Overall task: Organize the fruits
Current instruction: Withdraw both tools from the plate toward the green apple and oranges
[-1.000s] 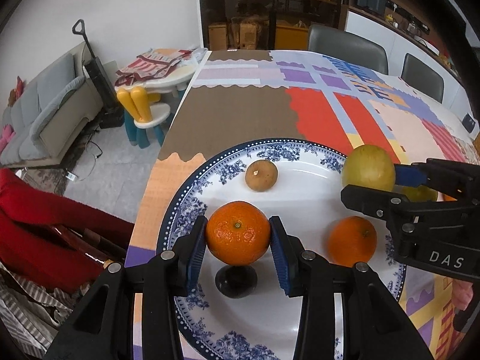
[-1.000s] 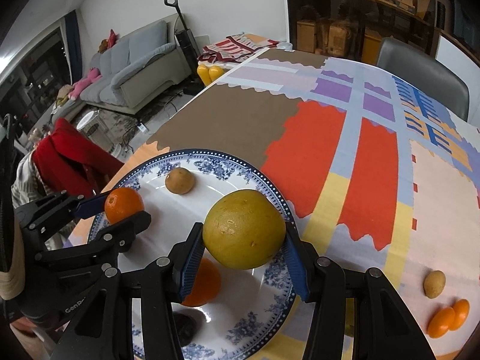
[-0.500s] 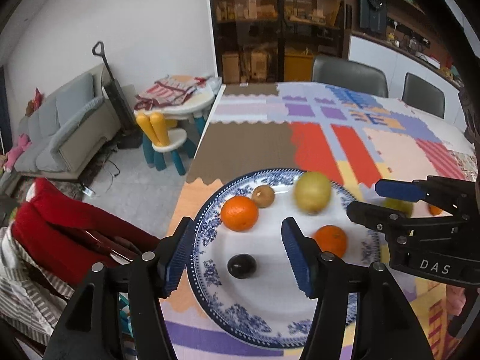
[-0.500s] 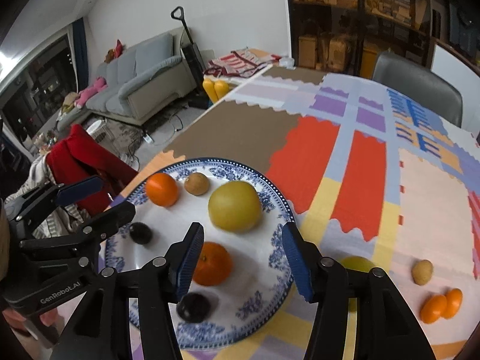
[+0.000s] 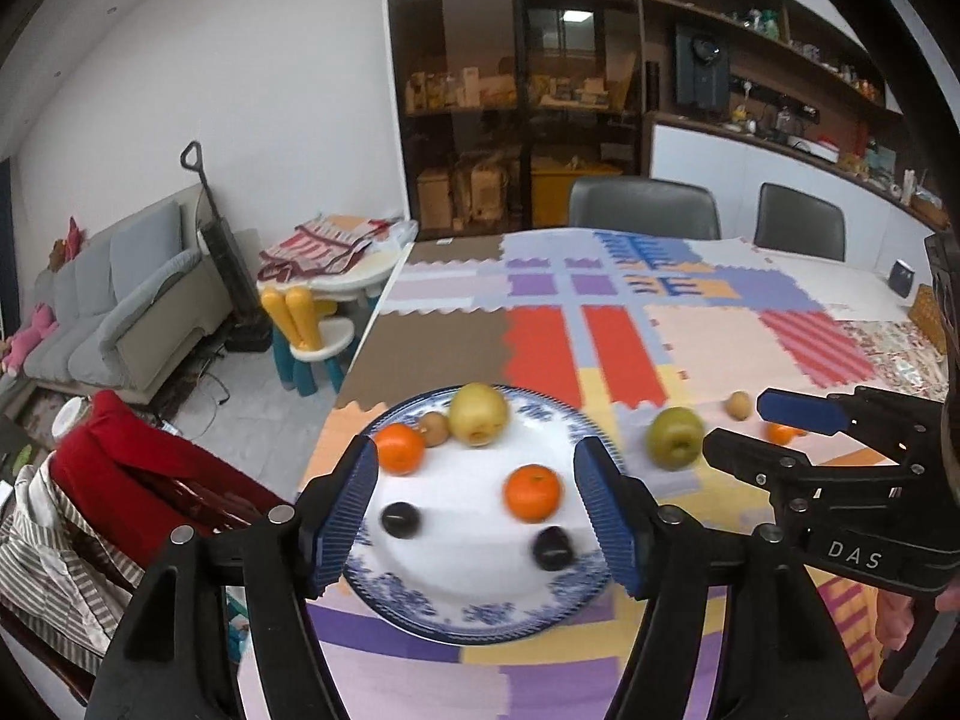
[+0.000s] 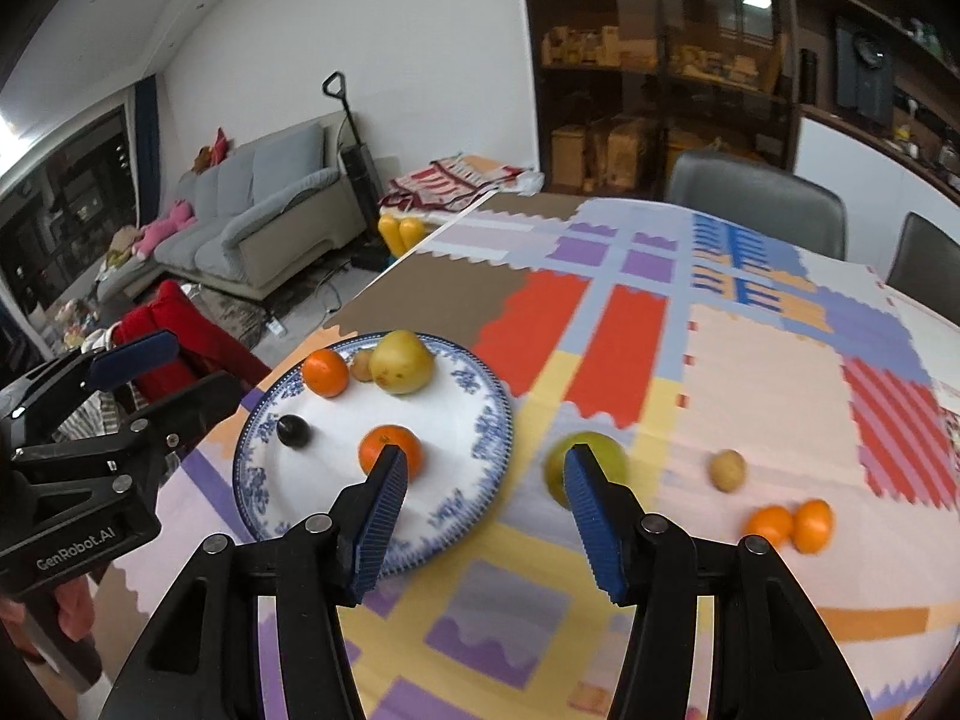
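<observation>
A blue-and-white plate [image 5: 480,624] holds two oranges [image 5: 399,449] [image 5: 533,493], a big yellow fruit [image 5: 478,414], a small brown fruit [image 5: 433,427] and two dark plums [image 5: 401,519]. My left gripper [image 5: 474,447] hovers above and back from the plate, its jaws opening with nothing between them. To the plate's right, my right gripper [image 6: 485,459] stands open and empty, above the plate's rim [image 6: 480,384]. On the mat beside the plate lie a green apple [image 6: 585,468], a small brown fruit [image 6: 728,470] and two small oranges [image 6: 791,525].
The table's left edge [image 5: 366,336] runs close to the plate, with a red garment on a chair [image 5: 138,468] below it. Two grey chairs [image 5: 642,207] stand at the far side. A woven basket [image 5: 930,318] sits at the far right.
The left gripper let go of its orange and the right gripper let go of the yellow fruit, both now on the plate. Both grippers pulled back and up.
</observation>
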Motion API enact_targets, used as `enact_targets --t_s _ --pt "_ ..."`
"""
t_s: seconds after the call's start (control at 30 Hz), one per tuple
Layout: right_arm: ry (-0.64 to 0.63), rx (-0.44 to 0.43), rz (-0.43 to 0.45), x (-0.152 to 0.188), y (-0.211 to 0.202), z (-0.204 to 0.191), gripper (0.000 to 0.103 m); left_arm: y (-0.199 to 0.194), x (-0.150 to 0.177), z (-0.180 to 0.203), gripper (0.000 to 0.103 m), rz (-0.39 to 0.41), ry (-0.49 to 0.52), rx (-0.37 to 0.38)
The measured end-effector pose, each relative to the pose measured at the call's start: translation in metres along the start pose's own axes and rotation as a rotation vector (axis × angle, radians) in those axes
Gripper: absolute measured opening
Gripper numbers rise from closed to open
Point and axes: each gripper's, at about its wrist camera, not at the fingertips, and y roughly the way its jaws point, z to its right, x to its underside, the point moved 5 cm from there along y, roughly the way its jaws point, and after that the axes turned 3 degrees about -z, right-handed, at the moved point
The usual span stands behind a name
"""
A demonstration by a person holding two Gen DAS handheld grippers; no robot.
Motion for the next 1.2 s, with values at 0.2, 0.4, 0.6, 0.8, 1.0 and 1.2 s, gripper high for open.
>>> enact_targets --t_s 0.2,0.4,0.6,0.8,1.0,1.2 --pt "0.023 0.046 0.050 0.013 -0.037 0.023 0.056 -0.016 0.001 0.033 0.071 0.026 0.030 0.038" --pt "0.068 0.098 0.091 0.022 -0.066 0.052 0.060 -0.021 -0.001 0.066 0.077 0.034 0.067 0.074" --pt "0.133 0.153 0.108 0.032 -0.081 0.082 0.060 -0.012 -0.005 0.091 0.083 0.040 0.089 0.094" --pt "0.212 0.197 0.096 0.038 -0.079 0.108 0.060 0.010 -0.004 0.106 0.084 0.020 0.100 0.114" --pt "0.235 0.218 0.062 0.044 -0.062 0.122 0.060 0.037 0.002 0.110 0.084 -0.018 0.100 0.141" --pt "0.253 0.232 0.024 0.050 -0.040 0.129 0.060 0.062 0.008 0.112 0.083 -0.044 0.101 0.173"
